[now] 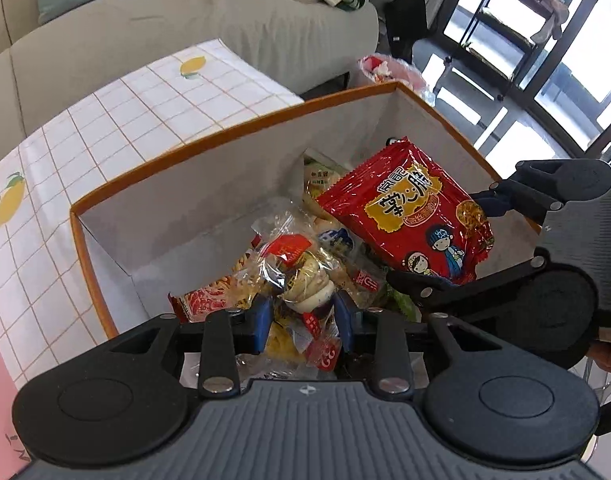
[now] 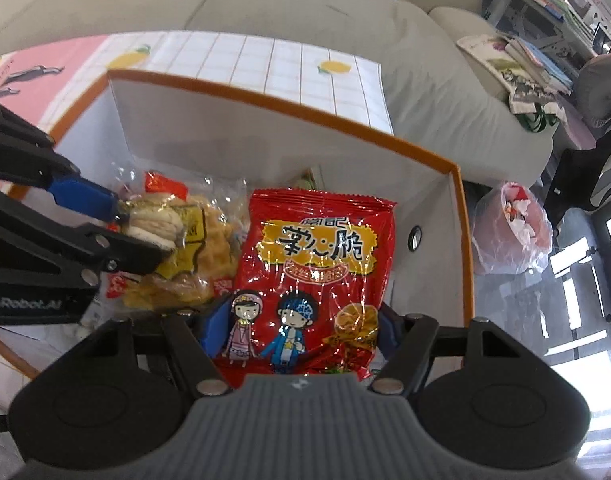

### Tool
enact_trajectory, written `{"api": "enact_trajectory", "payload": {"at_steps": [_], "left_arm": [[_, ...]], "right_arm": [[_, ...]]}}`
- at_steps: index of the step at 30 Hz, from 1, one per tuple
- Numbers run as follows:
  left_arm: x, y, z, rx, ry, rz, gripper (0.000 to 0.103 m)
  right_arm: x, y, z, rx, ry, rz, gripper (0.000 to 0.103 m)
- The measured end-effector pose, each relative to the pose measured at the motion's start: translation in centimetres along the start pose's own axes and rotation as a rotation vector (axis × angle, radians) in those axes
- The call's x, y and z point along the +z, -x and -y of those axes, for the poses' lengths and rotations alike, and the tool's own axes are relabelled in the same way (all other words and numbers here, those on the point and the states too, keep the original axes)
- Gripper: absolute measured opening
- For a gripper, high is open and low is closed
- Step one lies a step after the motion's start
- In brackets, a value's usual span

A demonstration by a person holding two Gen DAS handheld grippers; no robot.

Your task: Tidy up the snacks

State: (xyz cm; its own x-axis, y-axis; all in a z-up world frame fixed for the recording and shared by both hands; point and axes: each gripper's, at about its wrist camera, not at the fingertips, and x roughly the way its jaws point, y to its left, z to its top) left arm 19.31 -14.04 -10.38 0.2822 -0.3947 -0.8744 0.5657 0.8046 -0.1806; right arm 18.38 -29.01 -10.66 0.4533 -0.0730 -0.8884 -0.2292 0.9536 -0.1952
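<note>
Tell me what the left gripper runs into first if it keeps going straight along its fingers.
Most likely the pile of snack packets already lying in the orange-rimmed box. The left gripper, holding a clear-wrapped pastry, points down into the box just above that pile. Depth is hard to judge through the fisheye.

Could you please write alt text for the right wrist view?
The right tongs grip a red snack packet over an orange-rimmed white box. At left, the left tongs hold a clear-wrapped pastry above other snacks inside.
</note>
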Motion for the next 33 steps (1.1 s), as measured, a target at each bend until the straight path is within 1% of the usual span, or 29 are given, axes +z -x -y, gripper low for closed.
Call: {"api": "enact_trajectory", "payload": {"at_steps": [5, 7, 9, 10, 12, 13, 15, 17, 23, 26, 30, 33], "left_arm": [[0.2, -0.4, -0.2, 0.002, 0.020, -0.017, 0.042], [0.1, -0.3, -0.2, 0.001, 0.015, -0.014, 0.045], [0.0, 0.0, -0.1, -0.007, 0.011, -0.006, 0.057], [0.0, 0.2, -0.1, -0.009, 0.009, 0.001, 0.061], [-0.1, 0.9, 0.0, -0.008, 0.000, 0.020, 0.072], [-0.2, 1.4, 0.1, -0.004, -0.006, 0.032, 0.074], [-0.3, 2.2, 0.2, 0.018, -0.026, 0.055, 0.082], [-0.5, 3.1, 0.6, 0.050, -0.057, 0.076, 0.085], [-1.8, 5.5, 1.8, 0.129, -0.147, 0.131, 0.086], [-2.6, 7.0, 2.3, 0.158, -0.176, 0.179, 0.087], [-3.9, 9.1, 2.6, 0.163, -0.227, 0.240, 0.088], [-5.3, 10.9, 2.3, 0.198, -0.215, 0.290, 0.088]], "right_arm": [[-0.1, -0.9, 0.2, -0.004, -0.013, -0.041, 0.069], [-0.1, -0.9, 0.2, -0.007, -0.015, -0.045, 0.070], [0.0, -0.7, 0.1, -0.017, -0.004, -0.044, 0.070], [0.0, -0.6, -0.1, -0.024, 0.001, -0.044, 0.070], [0.1, -0.4, -0.2, -0.035, 0.012, -0.046, 0.072], [0.1, -0.3, -0.1, -0.038, 0.015, -0.046, 0.073], [0.3, 0.2, -0.4, -0.044, 0.025, -0.048, 0.074], [0.4, 0.7, -0.4, -0.057, 0.037, -0.040, 0.085], [0.5, 2.6, -0.4, -0.084, 0.041, -0.018, 0.086], [0.1, 3.8, -0.5, -0.097, 0.011, 0.011, 0.092], [-0.7, 5.5, -1.1, -0.131, -0.040, 0.051, 0.095], [-1.5, 7.1, -2.0, -0.155, -0.068, 0.098, 0.095]]}}
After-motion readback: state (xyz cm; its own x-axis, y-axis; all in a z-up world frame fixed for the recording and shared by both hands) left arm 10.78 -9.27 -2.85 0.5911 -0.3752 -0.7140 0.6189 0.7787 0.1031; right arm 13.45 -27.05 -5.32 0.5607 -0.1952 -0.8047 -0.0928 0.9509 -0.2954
